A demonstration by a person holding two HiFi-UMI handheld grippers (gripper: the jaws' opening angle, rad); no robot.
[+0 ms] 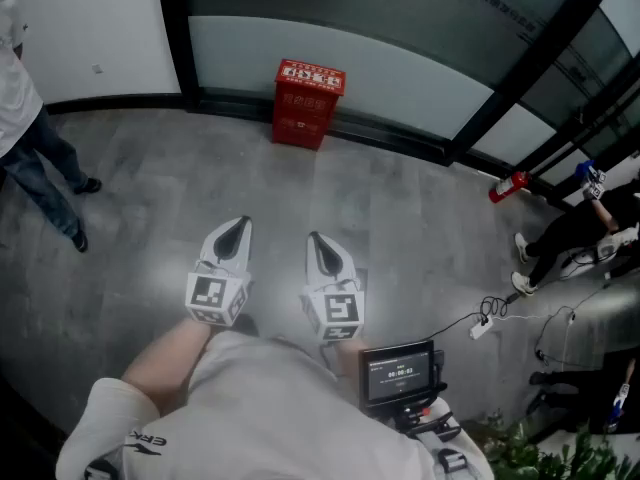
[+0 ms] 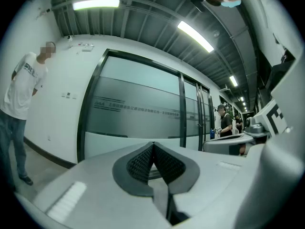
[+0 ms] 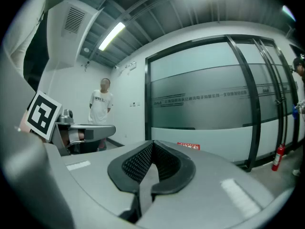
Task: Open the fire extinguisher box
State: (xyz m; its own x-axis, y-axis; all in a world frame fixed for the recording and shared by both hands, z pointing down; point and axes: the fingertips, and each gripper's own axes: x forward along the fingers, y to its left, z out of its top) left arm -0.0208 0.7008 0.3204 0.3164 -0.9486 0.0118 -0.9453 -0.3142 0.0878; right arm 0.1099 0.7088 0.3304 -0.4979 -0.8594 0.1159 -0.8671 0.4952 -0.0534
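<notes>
Not started. Box [image 1: 308, 103] stands on the floor [image 1: 150, 188] against the glass wall [image 1: 400, 68], lid looks shut, well apart from both grippers. Left gripper [image 1: 238, 230] and right gripper [image 1: 316, 240] have jaws together, holding nothing. Approach and opening are left.

Head view down, gripper views toward wall [image 2: 138, 109]
</notes>
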